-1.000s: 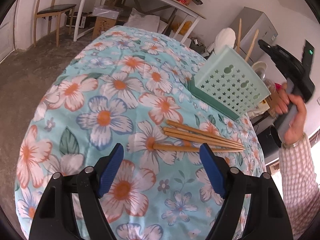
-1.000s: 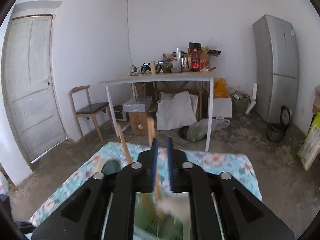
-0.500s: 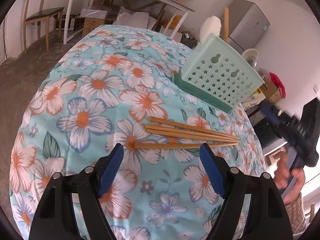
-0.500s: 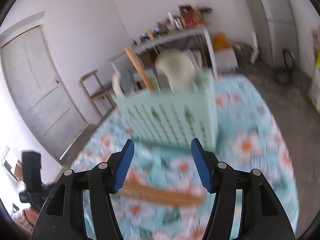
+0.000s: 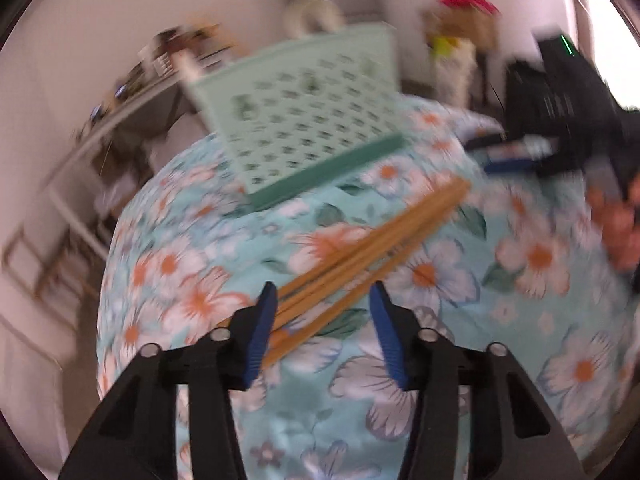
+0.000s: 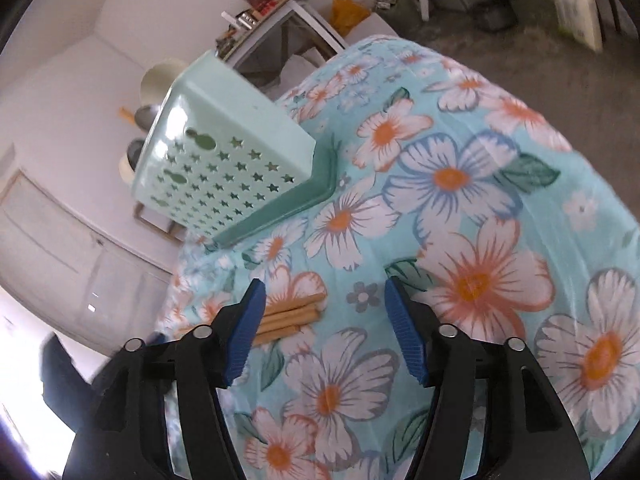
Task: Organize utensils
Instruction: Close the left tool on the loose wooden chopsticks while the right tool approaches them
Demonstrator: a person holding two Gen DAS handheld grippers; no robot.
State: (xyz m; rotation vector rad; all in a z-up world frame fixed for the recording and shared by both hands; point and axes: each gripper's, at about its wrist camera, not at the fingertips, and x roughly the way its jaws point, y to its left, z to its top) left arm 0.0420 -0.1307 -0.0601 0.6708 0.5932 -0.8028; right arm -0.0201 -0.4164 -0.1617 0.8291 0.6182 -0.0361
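Several wooden chopsticks (image 5: 372,240) lie in a bundle on the flowered cloth, in front of a mint basket (image 5: 304,120) with star holes. My left gripper (image 5: 322,320) straddles their near ends. Its jaws are closing, the sticks lie between them, and the pads do not press on the sticks. My right gripper (image 6: 326,320) hovers low over the cloth at the sticks' other end. Its jaws are opening, and the chopstick tips (image 6: 292,316) lie just inside its left finger. The basket (image 6: 224,160) holds a cream ladle (image 6: 160,76) and a wooden handle (image 6: 126,114). The left wrist view is blurred.
The flowered cloth (image 6: 460,184) covers the whole table; its far edge drops to a grey floor (image 6: 520,52). A cluttered white table (image 6: 276,16) stands behind, with a pale door (image 6: 60,240) to the left. The right gripper's black body (image 5: 560,120) shows in the left wrist view.
The left gripper rolled, moved in over the chopsticks' near ends and narrowed its jaws. The right gripper came down from above the basket to the cloth and widened its jaws.
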